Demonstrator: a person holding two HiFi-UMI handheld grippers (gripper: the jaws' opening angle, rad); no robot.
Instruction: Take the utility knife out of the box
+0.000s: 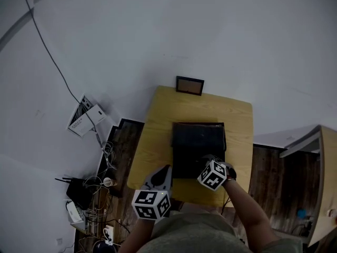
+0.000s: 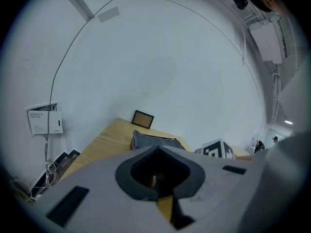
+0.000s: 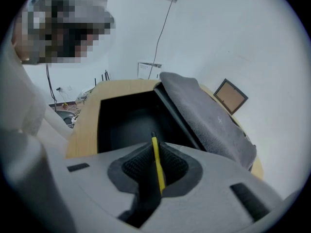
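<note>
Right claw (image 3: 153, 147) pinches the yellow knife (image 3: 157, 171) lengthwise, over the open box (image 3: 121, 110) mid-frame; left claw (image 2: 157, 148) closed, empty.

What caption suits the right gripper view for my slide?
Right tongs shut on the slim yellow utility knife, with the open black box on the wooden table just beyond.

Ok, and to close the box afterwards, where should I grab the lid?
Probably the lid's free long edge, opposite its hinge on the box. It is a thin flat panel leaning back open, so come down over that edge with the left tool, shut and empty, one jaw on each face. The right tool holds the knife.
</note>
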